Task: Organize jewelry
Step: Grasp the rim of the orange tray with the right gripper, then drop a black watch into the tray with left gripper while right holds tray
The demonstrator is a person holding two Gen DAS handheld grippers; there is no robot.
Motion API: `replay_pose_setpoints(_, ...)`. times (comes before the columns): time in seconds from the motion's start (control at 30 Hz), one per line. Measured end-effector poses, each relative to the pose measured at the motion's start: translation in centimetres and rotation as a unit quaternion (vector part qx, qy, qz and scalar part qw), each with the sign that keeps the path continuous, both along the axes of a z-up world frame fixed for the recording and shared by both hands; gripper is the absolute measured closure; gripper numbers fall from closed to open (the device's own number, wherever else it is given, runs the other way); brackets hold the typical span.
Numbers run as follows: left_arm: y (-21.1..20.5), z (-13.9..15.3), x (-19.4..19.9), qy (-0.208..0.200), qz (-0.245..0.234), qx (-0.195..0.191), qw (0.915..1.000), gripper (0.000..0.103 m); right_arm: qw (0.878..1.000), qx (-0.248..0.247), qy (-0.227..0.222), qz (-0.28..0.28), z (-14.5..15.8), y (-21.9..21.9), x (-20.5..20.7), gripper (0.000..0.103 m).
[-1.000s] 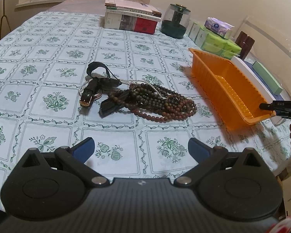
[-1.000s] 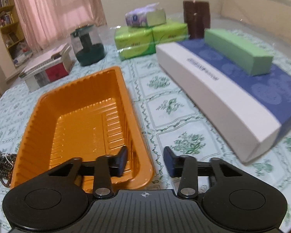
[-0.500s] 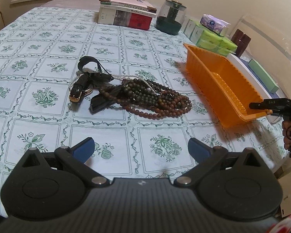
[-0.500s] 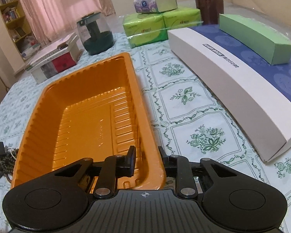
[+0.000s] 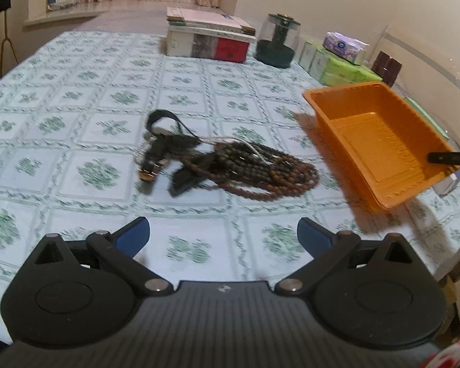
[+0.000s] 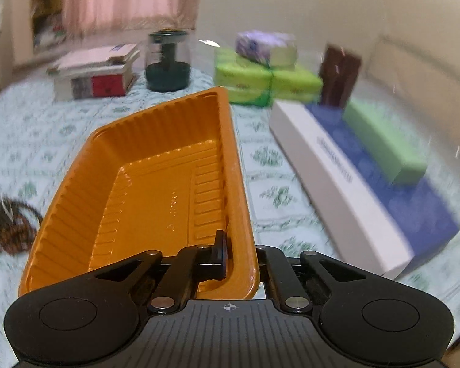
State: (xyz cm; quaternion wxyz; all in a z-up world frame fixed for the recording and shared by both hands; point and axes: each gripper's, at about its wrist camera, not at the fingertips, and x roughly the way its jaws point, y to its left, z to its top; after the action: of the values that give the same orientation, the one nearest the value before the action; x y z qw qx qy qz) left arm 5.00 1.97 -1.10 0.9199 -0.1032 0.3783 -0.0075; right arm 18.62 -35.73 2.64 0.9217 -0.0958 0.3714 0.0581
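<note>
1. Right gripper [image 6: 240, 253]: pressed together on the near-right rim of the orange tray [image 6: 156, 184], one finger inside the wall, one outside.
2. Tray is tilted with its far end raised off the tabletop [image 5: 76, 98]; 0.5 s ago it lay flat.
3. Left gripper [image 5: 223, 236]: spread wide, holding nothing, hovering low.
4. Bead necklaces [image 5: 260, 168] and a black strap [image 5: 159, 150] lie in a heap ahead of the left gripper, left of the tray, unmoved.

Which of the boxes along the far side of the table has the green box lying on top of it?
The long white and blue box, beside the orange tray. The green box lies on its blue top; the book stack carries none.
</note>
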Motion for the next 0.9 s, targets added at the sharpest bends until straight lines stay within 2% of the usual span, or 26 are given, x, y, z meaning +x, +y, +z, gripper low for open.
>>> replay_pose_setpoints(0.13,1.6,0.3,0.0,-0.009,0.013,0.008,0.9998,0.003,0.996,-0.080,-0.016,0.032,0.3,3.0,-1.6,0.100)
replay_pose_setpoints(0.3,3.3,0.4,0.1,-0.015,0.017,0.015,0.9996,0.003,0.991,-0.126,0.014,0.048,0.1,4.6,-1.6,0.100)
replay_pose_setpoints(0.53,5.3,-0.8,1.4,-0.014,0.016,0.030,0.9993,0.005,0.970,-0.215,0.061,0.093,0.5,7.1,-0.6,0.099)
replay_pose_setpoints(0.7,6.5,-1.7,3.1,-0.013,0.002,0.039,0.9991,0.011,0.959,-0.252,0.069,0.109,0.6,8.1,-0.1,0.099)
replay_pose_setpoints(0.8,7.0,-2.0,4.2,-0.013,-0.011,0.049,0.9986,0.021,0.957,-0.260,0.067,0.110,0.7,8.4,0.1,0.099)
replay_pose_setpoints(0.87,7.0,-2.2,5.0,-0.009,-0.024,0.056,0.9981,0.036,0.956,-0.263,0.066,0.109,0.8,8.6,0.1,0.099)
replay_pose_setpoints(0.9,7.0,-2.3,5.4,-0.006,-0.030,0.060,0.9977,0.039,0.956,-0.264,0.065,0.109,0.7,8.6,0.1,0.099)
